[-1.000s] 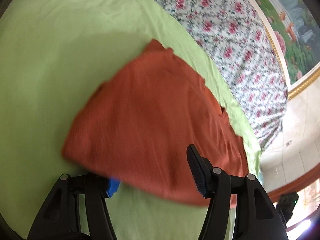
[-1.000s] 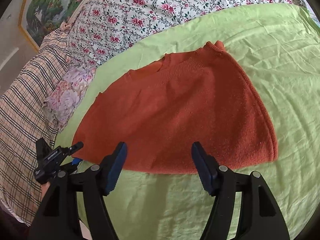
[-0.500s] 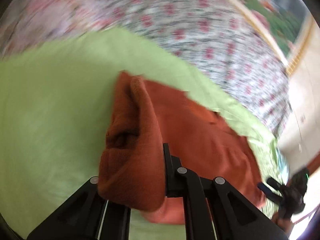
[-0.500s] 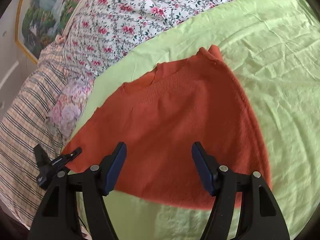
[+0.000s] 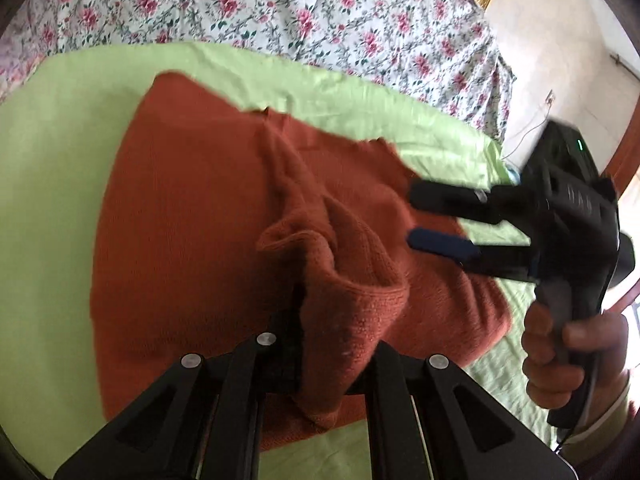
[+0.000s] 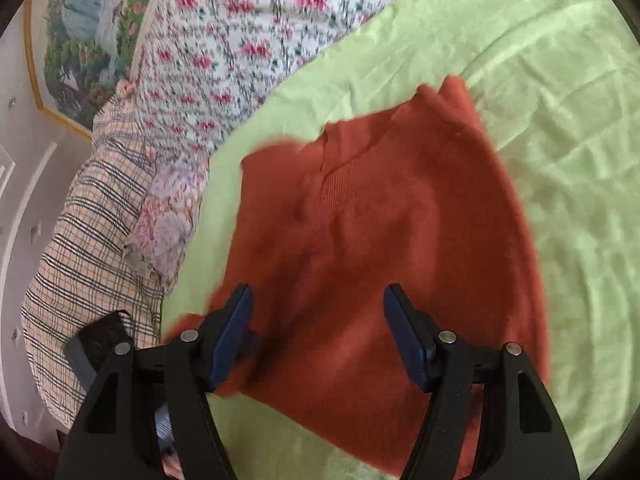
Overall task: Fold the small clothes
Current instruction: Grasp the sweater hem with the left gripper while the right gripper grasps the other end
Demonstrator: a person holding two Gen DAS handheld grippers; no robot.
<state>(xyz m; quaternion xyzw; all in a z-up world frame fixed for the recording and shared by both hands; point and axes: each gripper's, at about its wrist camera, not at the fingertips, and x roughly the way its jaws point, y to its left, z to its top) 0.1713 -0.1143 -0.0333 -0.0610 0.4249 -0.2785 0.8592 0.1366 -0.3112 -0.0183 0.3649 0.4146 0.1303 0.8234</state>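
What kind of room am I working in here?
Most likely a bedroom. The rust-orange sweater lies on a light green sheet spread over what looks like a bed, with a floral bedspread behind it, plaid bedding at one side and a framed landscape painting on the wall.

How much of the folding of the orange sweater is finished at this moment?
Done: the sweater lies spread on the green sheet. In hand: the left claw is shut on one bunched edge, lifted over the body. Left: laying this fold flat and every further fold; the right claw is open, holding nothing.
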